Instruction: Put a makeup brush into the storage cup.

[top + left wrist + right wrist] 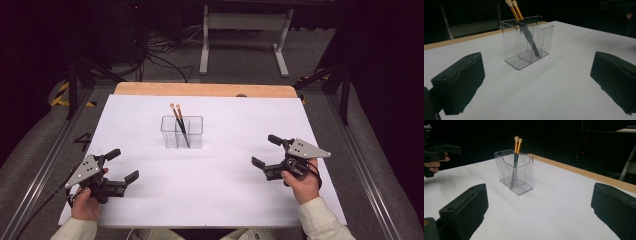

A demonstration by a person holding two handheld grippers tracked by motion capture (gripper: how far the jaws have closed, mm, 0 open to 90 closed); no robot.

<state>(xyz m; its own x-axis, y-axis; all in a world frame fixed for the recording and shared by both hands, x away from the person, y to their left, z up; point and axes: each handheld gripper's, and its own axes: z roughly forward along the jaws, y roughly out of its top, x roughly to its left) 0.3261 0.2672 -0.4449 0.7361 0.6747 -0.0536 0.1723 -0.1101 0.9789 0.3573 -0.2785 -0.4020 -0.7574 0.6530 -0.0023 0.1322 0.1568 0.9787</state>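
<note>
A clear plastic organizer [182, 132] with inner dividers stands upright near the middle of the white table [225, 200]. Two brushes [180, 122] with gold and black handles lean inside it, tips up. The left gripper view has the organizer [527, 42] and brushes [520, 20] ahead between wide jaws. So does the right gripper view, with the organizer [515, 171] and brushes [517, 147]. My left gripper [125, 166] rests open at the front left, empty. My right gripper [266, 150] is open at the front right, also empty.
A wooden strip [205, 90] borders the table's far edge. Beyond it are white frame legs [245, 30] and cables [160, 50] on the floor. In the right gripper view, the other hand and gripper [435, 155] show at far left.
</note>
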